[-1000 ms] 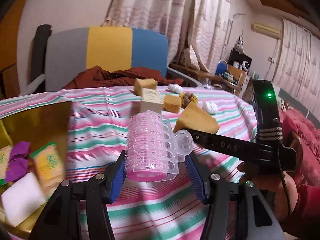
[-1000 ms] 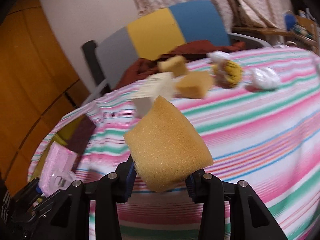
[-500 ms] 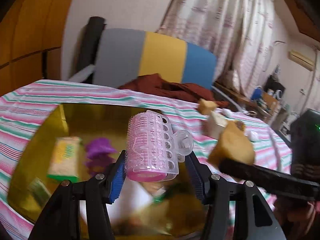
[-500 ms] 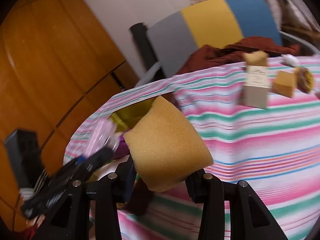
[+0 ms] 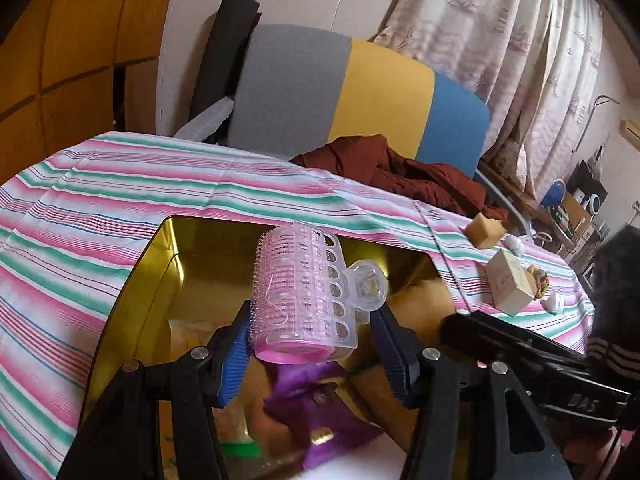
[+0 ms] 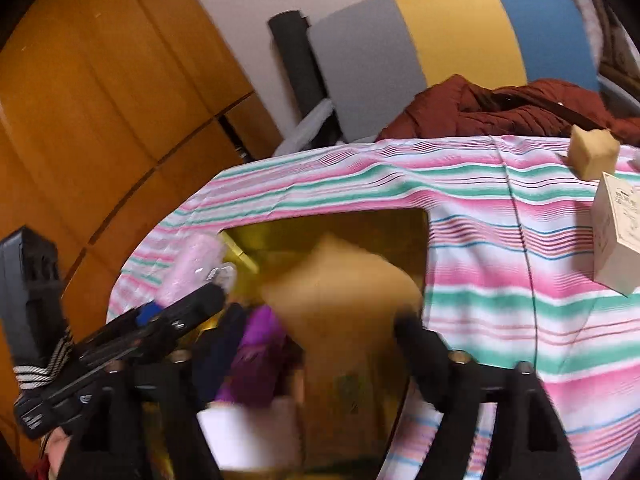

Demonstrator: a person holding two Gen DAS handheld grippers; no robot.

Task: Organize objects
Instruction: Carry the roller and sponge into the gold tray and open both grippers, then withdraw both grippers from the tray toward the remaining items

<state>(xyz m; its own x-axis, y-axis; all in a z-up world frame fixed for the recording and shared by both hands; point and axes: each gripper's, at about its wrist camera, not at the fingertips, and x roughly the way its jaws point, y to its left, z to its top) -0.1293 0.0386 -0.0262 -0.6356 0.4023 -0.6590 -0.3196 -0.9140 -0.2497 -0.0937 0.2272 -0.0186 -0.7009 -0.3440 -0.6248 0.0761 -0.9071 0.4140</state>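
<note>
My left gripper (image 5: 312,330) is shut on a pink hair roller with a clear clip (image 5: 300,300) and holds it above a gold box (image 5: 168,248) sunk in the striped tablecloth. In the right wrist view the same roller (image 6: 192,268) shows at the left, over the box's near corner. The jaws of my right gripper (image 6: 316,332) are opening. A tan sponge wedge (image 6: 344,292) sits blurred between them, loose from the pads, over the gold box (image 6: 360,224). The right gripper's black body (image 5: 520,352) crosses the left wrist view at lower right.
Inside the box lie a purple packet (image 5: 316,404) and a white block (image 6: 240,436). A cream carton (image 5: 508,284) and a sponge cube (image 5: 484,232) stand on the cloth to the right. A grey, yellow and blue chair (image 5: 360,92) with a maroon cloth (image 5: 400,168) is behind.
Both grippers swung left from the table's middle to above the gold box. The right jaws spread and the sponge slipped down out of their hold. The roller stayed gripped.
</note>
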